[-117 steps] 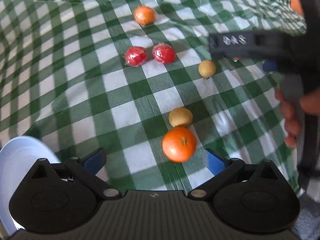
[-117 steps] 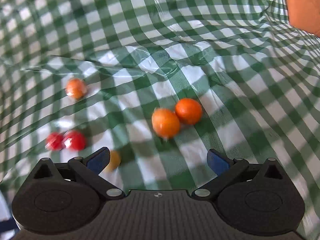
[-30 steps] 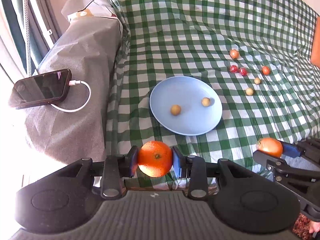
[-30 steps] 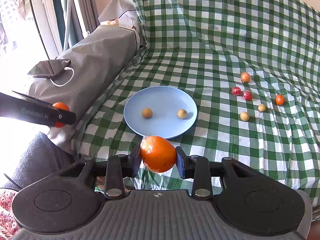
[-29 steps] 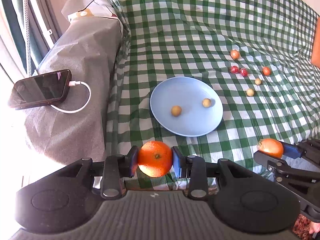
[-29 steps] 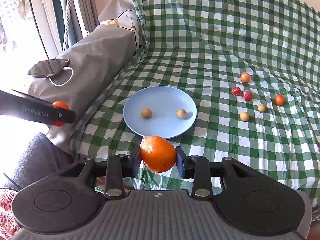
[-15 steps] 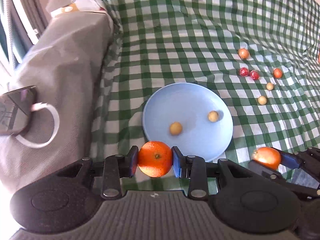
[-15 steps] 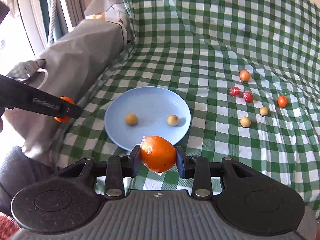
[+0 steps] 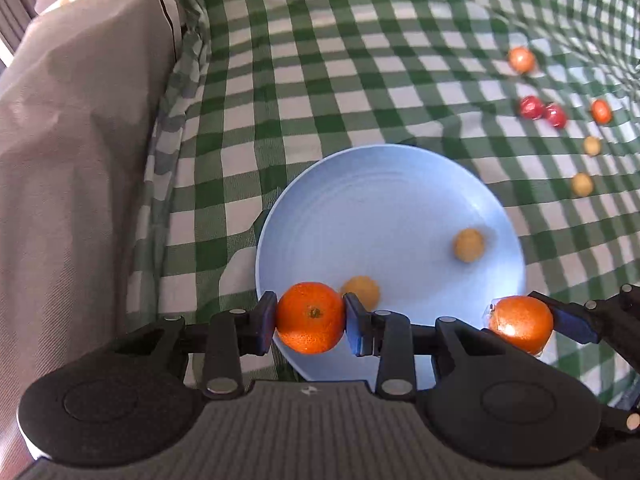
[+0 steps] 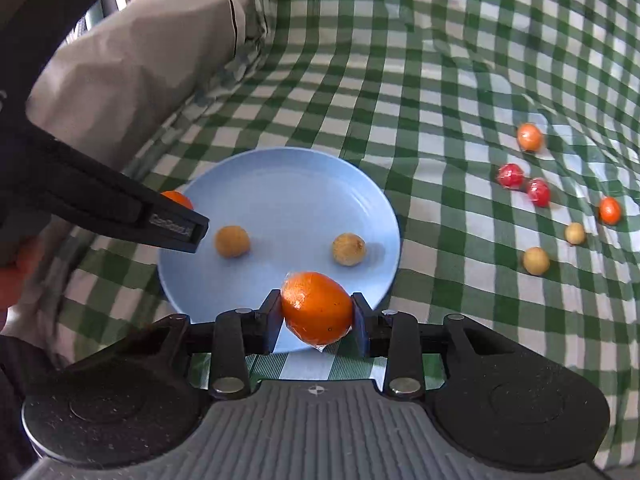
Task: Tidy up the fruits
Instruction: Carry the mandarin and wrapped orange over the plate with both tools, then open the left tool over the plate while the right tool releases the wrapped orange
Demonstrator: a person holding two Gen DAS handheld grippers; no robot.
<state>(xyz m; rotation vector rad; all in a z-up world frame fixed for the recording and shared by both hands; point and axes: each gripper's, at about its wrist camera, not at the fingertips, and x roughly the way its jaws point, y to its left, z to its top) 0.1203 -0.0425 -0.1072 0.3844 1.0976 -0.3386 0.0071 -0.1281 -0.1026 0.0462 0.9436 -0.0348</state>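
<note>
Left wrist view: left gripper (image 9: pixel 311 318), fingers pinching mandarin (image 9: pixel 310 316) at its widest girth over plate (image 9: pixel 384 192) edge. Right gripper (image 10: pixel 316 312) pinching film-wrapped orange (image 10: pixel 317 307) likewise. Both light, soft-skinned, likely slippery; hold gently across the middle.

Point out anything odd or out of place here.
Nothing is damaged or spilled. Only two small tan fruits lie on the blue plate; six more fruits lie scattered on the checked cloth to its right.

The far small fruits (image 9: pixel 582 185) are blurred; a tan fruit (image 9: pixel 362 290) is half hidden behind a finger.
</note>
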